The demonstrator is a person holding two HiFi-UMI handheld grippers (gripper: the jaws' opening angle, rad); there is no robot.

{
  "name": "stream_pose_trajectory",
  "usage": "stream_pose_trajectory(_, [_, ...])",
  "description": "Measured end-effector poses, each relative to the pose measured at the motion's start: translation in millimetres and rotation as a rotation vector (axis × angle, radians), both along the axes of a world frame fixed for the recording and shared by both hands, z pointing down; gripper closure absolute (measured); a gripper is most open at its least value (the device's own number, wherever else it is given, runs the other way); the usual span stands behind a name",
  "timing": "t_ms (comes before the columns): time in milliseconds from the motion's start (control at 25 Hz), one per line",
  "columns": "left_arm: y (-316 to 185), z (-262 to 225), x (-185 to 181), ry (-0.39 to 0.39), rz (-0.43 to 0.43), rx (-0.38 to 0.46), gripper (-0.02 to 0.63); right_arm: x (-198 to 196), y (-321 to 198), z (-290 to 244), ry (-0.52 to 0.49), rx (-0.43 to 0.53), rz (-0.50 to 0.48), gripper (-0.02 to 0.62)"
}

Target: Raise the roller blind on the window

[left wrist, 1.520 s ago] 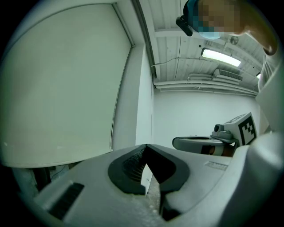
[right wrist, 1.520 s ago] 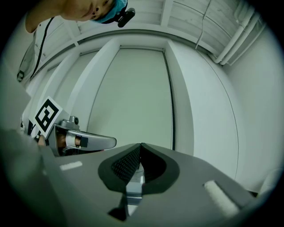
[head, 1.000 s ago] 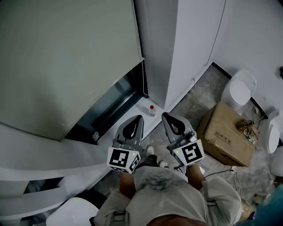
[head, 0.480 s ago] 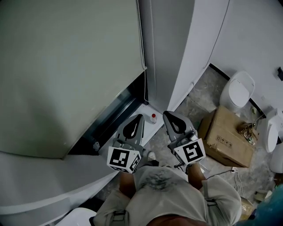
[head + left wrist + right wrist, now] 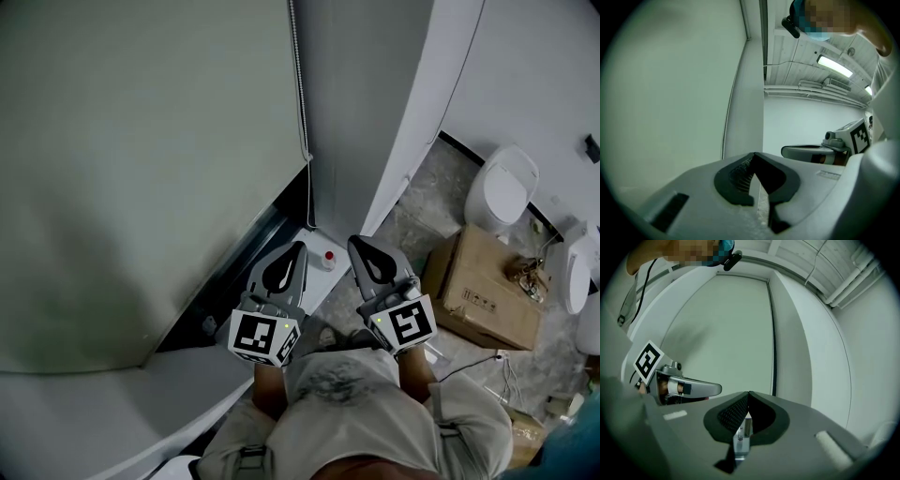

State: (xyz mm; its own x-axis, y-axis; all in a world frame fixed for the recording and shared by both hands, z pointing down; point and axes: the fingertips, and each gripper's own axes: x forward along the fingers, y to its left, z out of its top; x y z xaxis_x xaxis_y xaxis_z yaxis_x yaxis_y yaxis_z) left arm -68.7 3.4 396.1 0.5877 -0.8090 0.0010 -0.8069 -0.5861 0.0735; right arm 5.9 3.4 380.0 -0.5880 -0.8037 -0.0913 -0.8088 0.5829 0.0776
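Head view: we judge the raising not yet begun. The roller blind (image 5: pixel 141 169) hangs low, leaving only a dark strip of window (image 5: pixel 255 246) under its bottom edge, and the bead chain (image 5: pixel 299 84) along the blind's right edge is untouched. Our left gripper (image 5: pixel 295 251) and right gripper (image 5: pixel 355 244) sit just below the blind, jaws pressed together on nothing. Well right of the blind, a cardboard box (image 5: pixel 478 291) lies shut, its contents hidden.

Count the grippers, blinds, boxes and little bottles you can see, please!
Grippers: 2, the left gripper and the right gripper
Blinds: 1, the blind
Boxes: 1, the cardboard box
Bottles: 1, the red-capped bottle
Total: 5
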Motion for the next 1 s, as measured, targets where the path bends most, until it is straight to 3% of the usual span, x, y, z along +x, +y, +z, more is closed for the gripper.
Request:
stream_pose_trajectory(280, [-30.9,3.1,7.0,-0.009,0.003,-0.011,0.603,10.8,-29.6,17.4,0.047,-0.094,0.029,0.584])
stream_pose_trajectory(480, [-48.2,-0.8,11.8,-0.017,-0.023,-0.007,0.603,9.9,-47.9,6.5,-0.001,-0.058,-0.042,0.584])
stream_pose_trajectory(1000, [-110.8,-6.7,24.2,-0.024,-0.095,-0.005,0.603,24.8,-113.3,-2.7,-0.001,-0.037,-0.092,0.584])
